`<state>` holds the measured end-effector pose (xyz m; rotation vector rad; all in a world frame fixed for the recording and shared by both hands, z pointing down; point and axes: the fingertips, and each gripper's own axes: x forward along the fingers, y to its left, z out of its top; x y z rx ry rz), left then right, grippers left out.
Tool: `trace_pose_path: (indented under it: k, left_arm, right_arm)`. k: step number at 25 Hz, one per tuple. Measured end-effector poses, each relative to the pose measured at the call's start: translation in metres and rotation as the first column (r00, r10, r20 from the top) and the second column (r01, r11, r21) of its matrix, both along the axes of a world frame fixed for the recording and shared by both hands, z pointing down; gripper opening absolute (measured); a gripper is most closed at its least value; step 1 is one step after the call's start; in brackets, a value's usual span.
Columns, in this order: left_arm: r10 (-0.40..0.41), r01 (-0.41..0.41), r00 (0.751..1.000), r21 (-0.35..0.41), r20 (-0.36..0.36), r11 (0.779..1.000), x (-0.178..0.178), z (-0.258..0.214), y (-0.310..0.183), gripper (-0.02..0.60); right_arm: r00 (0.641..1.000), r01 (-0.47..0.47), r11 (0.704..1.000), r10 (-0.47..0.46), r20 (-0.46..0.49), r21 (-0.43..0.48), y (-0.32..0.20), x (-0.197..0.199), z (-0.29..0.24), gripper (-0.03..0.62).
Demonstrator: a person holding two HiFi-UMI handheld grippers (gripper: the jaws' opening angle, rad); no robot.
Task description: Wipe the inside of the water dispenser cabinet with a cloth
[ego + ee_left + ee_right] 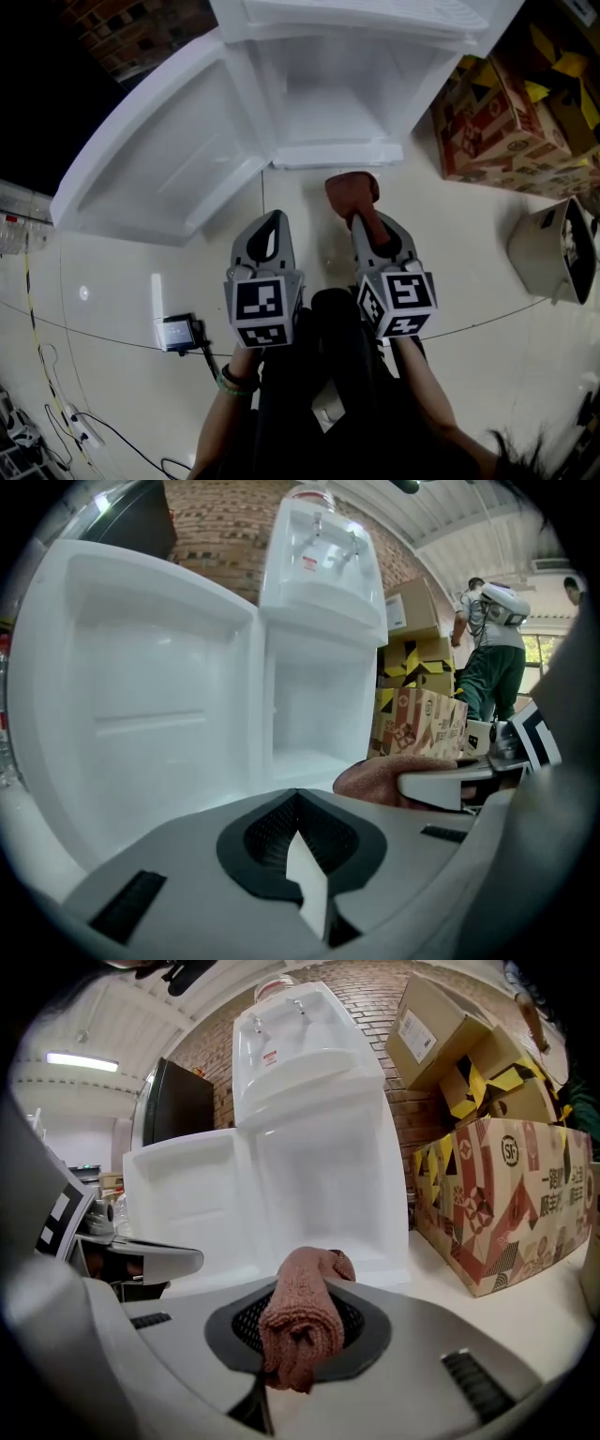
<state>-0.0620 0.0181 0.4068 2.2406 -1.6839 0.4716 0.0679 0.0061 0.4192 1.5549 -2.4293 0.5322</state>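
Note:
The white water dispenser (347, 28) stands ahead with its lower cabinet (333, 103) open and its door (159, 159) swung out to the left. My right gripper (354, 217) is shut on a folded reddish-brown cloth (352, 192), held just in front of the cabinet's bottom sill. The cloth (300, 1321) bunches between the jaws in the right gripper view and shows at the right as the cloth (380, 778) in the left gripper view. My left gripper (267, 225) hangs beside it, shut with nothing in it, left of the cabinet opening (314, 710).
Printed cardboard boxes (511, 112) are stacked right of the dispenser. A beige bin (553, 248) lies on the floor at far right. A small black device (180, 331) with cables sits on the tiled floor at left. A person (487, 649) stands in the background.

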Motion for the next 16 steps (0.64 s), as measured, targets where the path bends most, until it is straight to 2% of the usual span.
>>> trace_pose_path:
  k: [16]
  left_arm:
    - [-0.013, 0.013, 1.0, -0.005, -0.006, 1.0, -0.004, 0.0037, 0.0026, -0.011]
  right_arm:
    - [1.0, 0.008, 1.0, -0.008, -0.002, -0.009, 0.0018, -0.0021, 0.0051, 0.071]
